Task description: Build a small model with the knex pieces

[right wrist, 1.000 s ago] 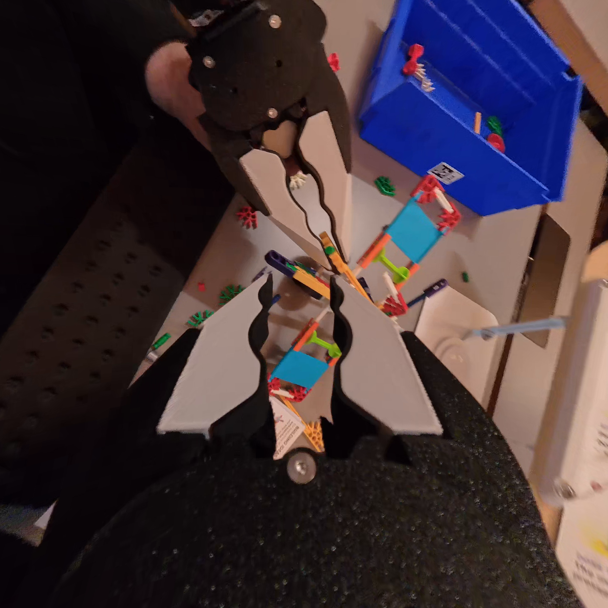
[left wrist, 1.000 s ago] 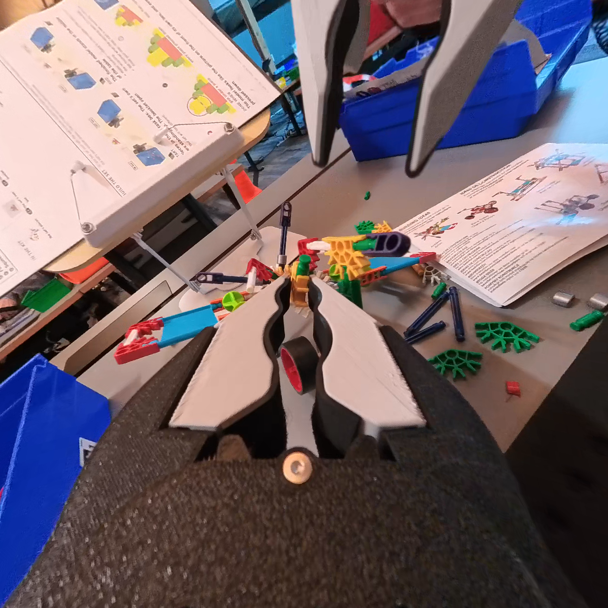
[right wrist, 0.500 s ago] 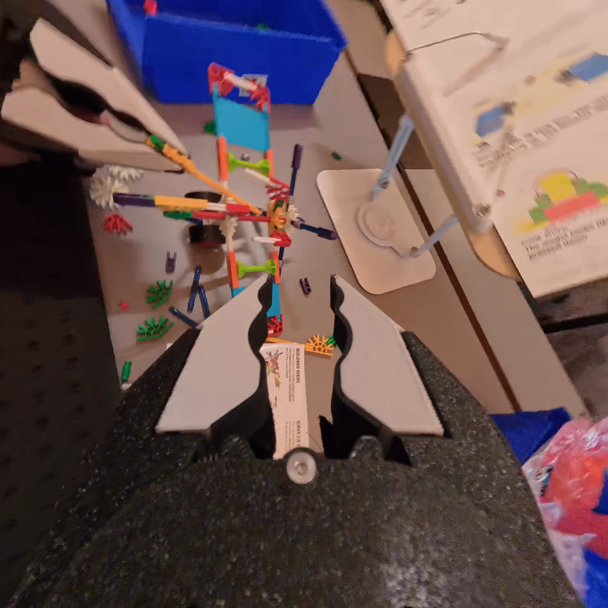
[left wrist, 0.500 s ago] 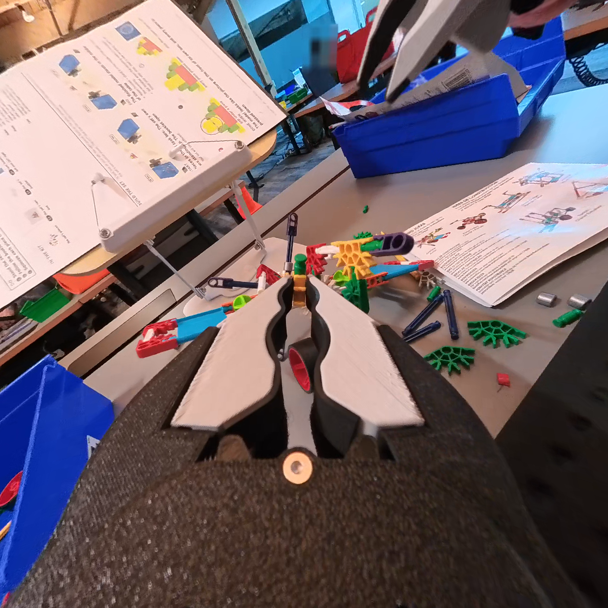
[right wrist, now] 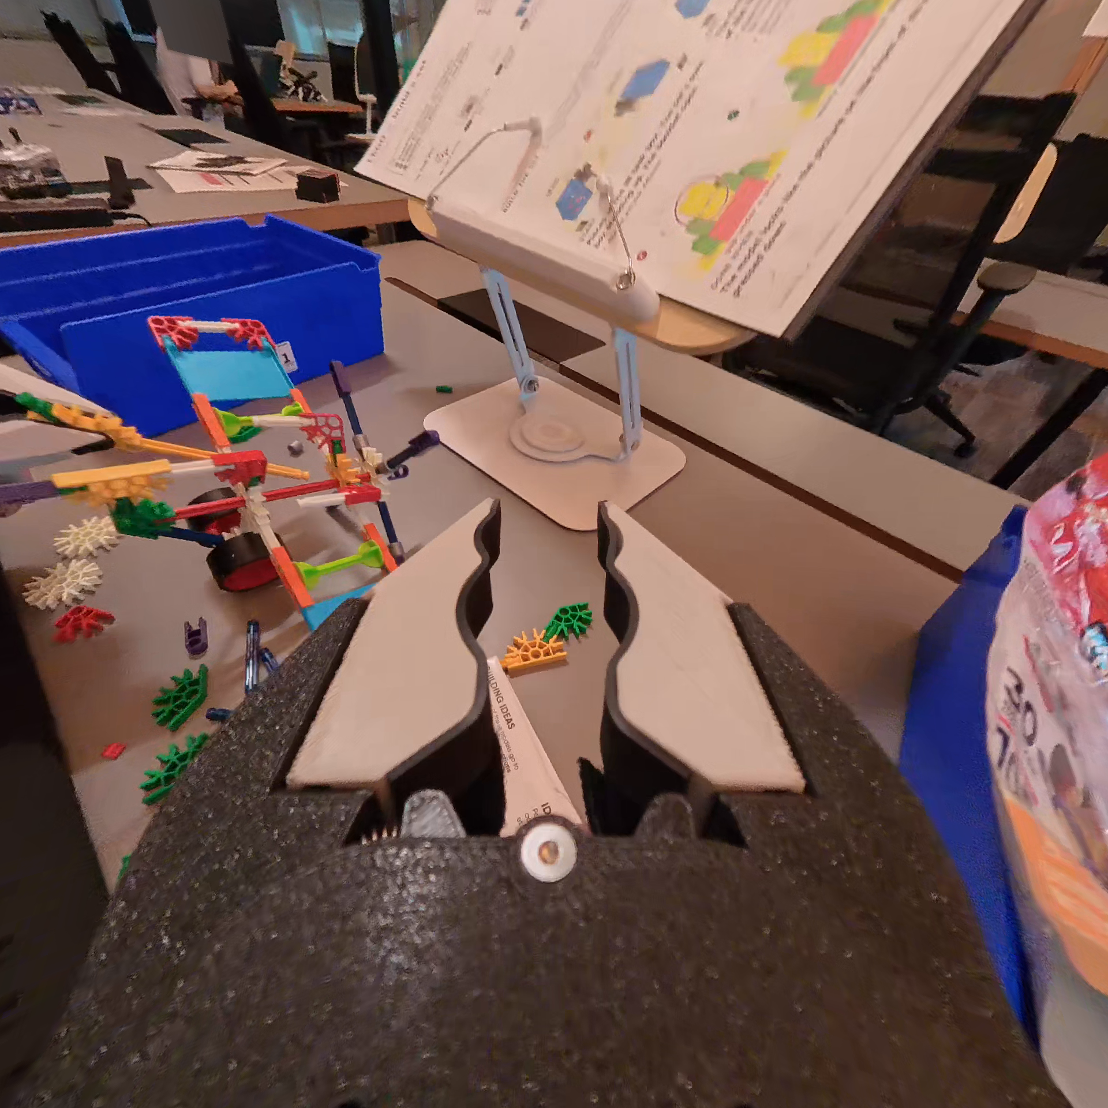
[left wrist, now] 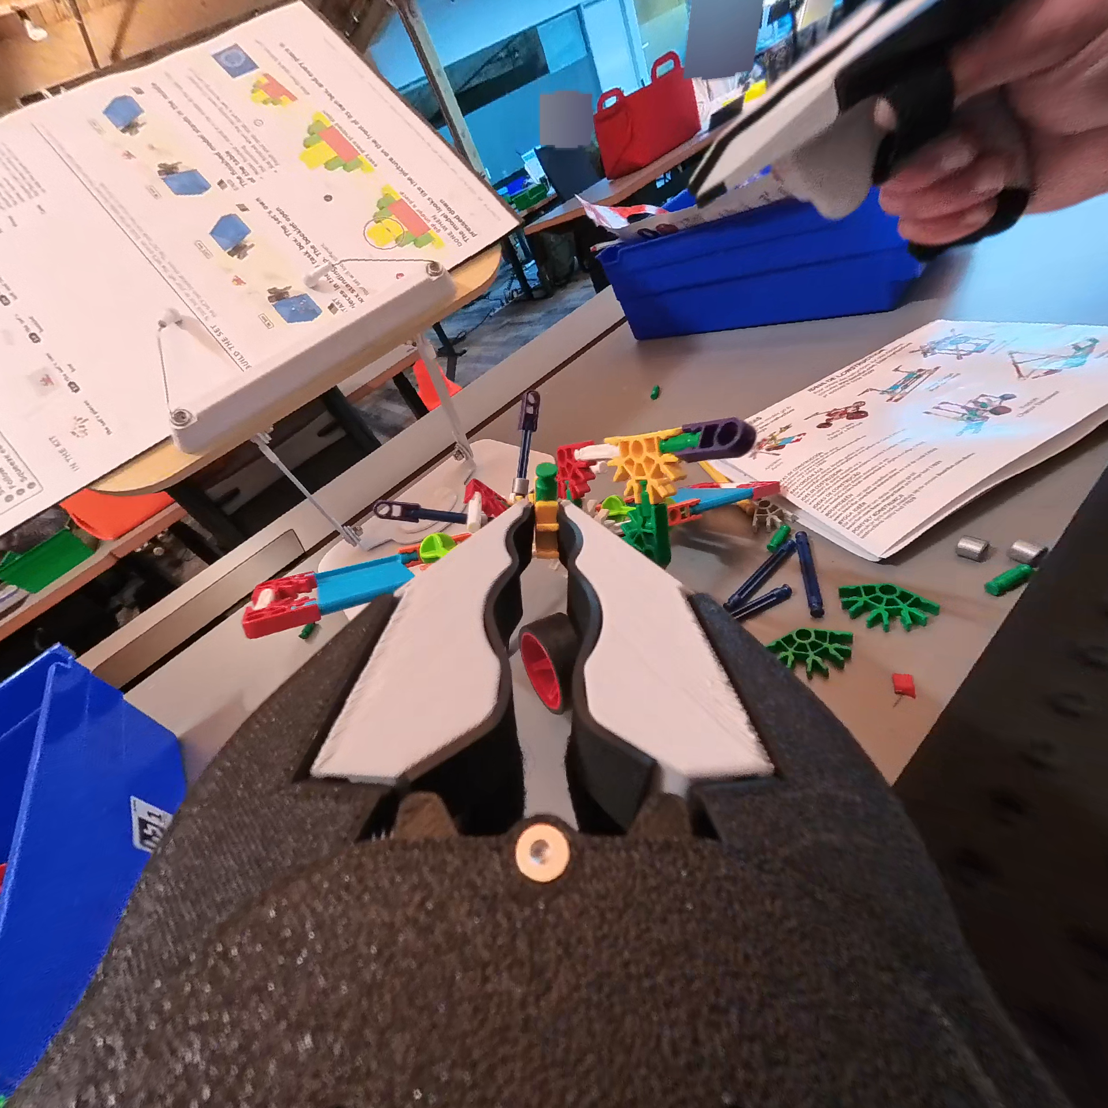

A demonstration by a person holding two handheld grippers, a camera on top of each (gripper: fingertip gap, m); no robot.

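My left gripper [left wrist: 545,517] is shut on a yellow-orange rod piece [left wrist: 545,530] of a colourful rod-and-connector toy model [left wrist: 644,473] on the grey table. The model has light blue panels, red and yellow connectors and a black wheel with a red hub [left wrist: 542,665] that sits between my fingers. The right wrist view shows the model [right wrist: 258,479] at the left. My right gripper [right wrist: 548,509] is open and empty above the table, apart from the model. It also shows in the left wrist view [left wrist: 707,186], held by a hand at the upper right.
A document stand [right wrist: 659,150] with a white base [right wrist: 557,449] rises behind the model. Blue bins [left wrist: 761,270] [left wrist: 72,809] stand at the far right and near left. An open booklet [left wrist: 929,419], green connectors [left wrist: 887,605], dark blue rods [left wrist: 779,575] and an orange connector [right wrist: 533,650] lie loose. Tip to tip, the grippers are about 20 cm apart.
My right gripper has drawn away from the model, up and to the right over the far blue bin, still open. My left gripper keeps its hold on the model.
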